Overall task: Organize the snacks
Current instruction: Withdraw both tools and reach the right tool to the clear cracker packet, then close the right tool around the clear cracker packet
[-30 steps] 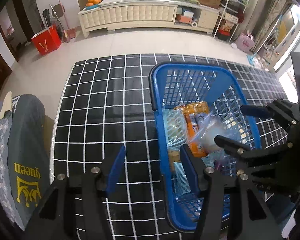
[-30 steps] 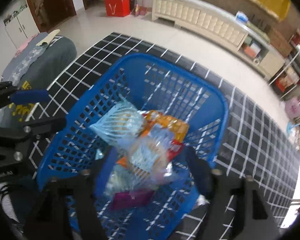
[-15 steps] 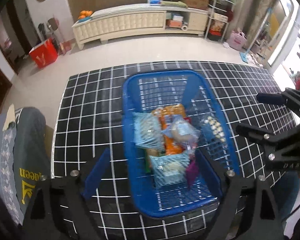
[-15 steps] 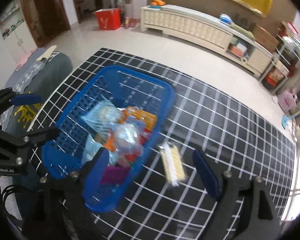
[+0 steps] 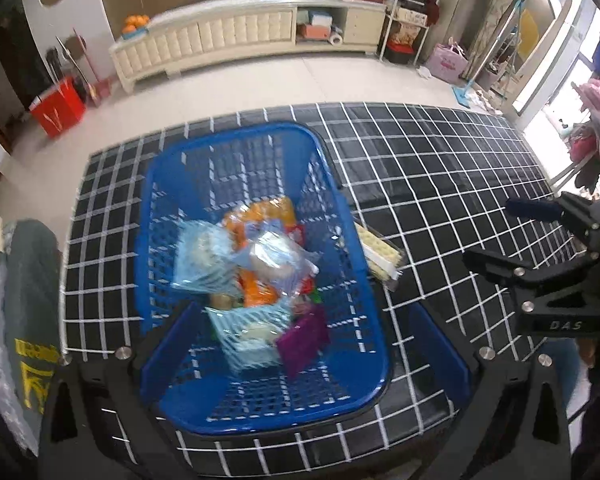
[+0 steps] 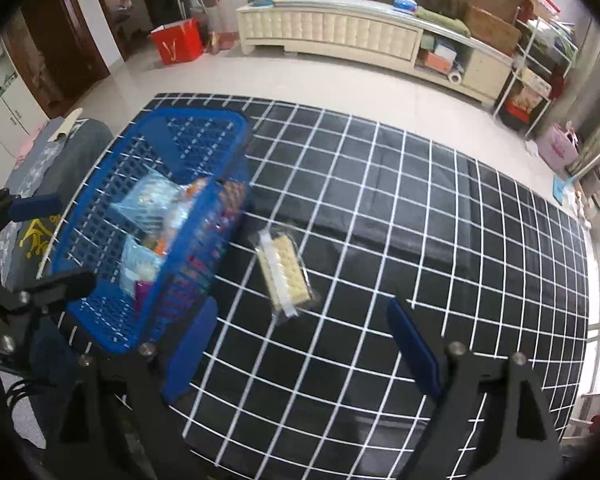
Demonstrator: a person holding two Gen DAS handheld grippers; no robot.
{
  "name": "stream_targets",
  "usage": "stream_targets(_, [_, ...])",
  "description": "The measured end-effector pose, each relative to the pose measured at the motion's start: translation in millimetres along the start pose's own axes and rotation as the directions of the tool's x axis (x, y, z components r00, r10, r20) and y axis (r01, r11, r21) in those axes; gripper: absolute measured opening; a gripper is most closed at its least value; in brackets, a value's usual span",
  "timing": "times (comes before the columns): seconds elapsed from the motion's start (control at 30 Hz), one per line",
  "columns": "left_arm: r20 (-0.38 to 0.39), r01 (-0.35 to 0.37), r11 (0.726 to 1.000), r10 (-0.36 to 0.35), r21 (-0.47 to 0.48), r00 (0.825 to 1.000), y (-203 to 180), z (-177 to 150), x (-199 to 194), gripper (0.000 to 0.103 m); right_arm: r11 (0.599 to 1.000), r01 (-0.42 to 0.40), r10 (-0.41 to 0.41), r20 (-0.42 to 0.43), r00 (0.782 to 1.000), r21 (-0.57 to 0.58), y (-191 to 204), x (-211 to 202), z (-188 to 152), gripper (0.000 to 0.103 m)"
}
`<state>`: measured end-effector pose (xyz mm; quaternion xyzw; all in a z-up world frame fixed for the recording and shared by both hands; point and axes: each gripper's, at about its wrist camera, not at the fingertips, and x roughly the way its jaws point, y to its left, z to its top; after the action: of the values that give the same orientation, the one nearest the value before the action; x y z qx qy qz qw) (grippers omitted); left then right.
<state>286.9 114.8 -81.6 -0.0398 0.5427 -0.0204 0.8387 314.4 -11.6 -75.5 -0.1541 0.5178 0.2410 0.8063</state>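
Both my tools are wide apart and hold nothing: the left gripper (image 5: 304, 340) hangs above the near end of the blue basket (image 5: 364, 280), the right gripper (image 6: 304, 344) above the checked cloth (image 6: 420, 240) beside it. The snacks mostly lie heaped in the basket: pale blue packets (image 5: 204, 256), an orange one (image 5: 260, 216), a purple one (image 5: 304, 336). One clear tray of biscuits (image 6: 286, 276) lies alone on the cloth, just beside the basket's right wall and apart from it.

My worry is that tray. It looks thin, slick and flat, so I judge that a pinch across its long sides could buckle it or skid it along the cloth, and a shove leftward would jam it against the basket wall. The heap is loose too; reaching in with the left could snag a packet's film on the mesh.

For room, the cloth to the right and beyond the tray is open and broad. The near edge of the table lies close under my fingers, so anything nudged toward me could drop off. On the left a grey cushion (image 5: 28, 288) crowds the table's side.
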Motion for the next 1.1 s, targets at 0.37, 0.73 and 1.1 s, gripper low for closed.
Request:
stream_targets(0.37, [-0.022, -0.070, 0.997, 0.071, 0.030, 0.997, 7.5, 3.0, 31.1, 0.103, 1.000, 0.002, -0.002, -0.092, 0.996, -0.003, -6.7, 62.3, -0.3, 0.089])
stream_targets(0.73, [-0.005, -0.116, 0.993, 0.116, 0.003, 0.993, 32.0, 5.4, 48.7, 0.103, 1.000, -0.016, 0.012, -0.167, 0.986, -0.023, -1.6, 133.2, 8.0, 0.089])
stream_targets(1.1, [-0.012, -0.103, 0.995, 0.102, -0.002, 0.995, 44.4, 8.8, 66.6, 0.103, 0.994, 0.018, -0.037, -0.167, 0.985, -0.111, 12.9, 161.7, 7.9, 0.068])
